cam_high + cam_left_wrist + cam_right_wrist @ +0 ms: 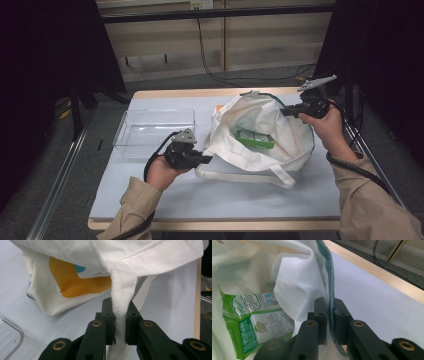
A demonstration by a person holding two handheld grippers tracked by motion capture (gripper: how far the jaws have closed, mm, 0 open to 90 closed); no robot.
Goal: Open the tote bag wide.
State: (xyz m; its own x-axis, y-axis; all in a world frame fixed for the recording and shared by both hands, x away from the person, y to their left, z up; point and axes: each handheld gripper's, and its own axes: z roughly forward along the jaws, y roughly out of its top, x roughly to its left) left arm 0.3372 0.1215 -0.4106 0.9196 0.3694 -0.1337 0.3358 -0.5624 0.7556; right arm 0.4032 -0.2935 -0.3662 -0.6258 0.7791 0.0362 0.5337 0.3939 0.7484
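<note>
A white cloth tote bag (260,120) lies open on the table with a green snack packet (255,138) inside it. My left gripper (207,159) is shut on the bag's white strap (122,305) at the near left side. My right gripper (286,112) is shut on the bag's green-edged rim (329,285) at the far right, holding the mouth open. The left gripper view shows an orange and teal print (75,277) on the bag's side. The packet (254,320) lies inside the bag, left of the right jaws.
A clear plastic bin (155,131) stands on the table left of the bag, its corner (10,332) showing low in the left gripper view. The table's wooden edge (372,267) runs behind the bag. Black cables trail across the floor beyond.
</note>
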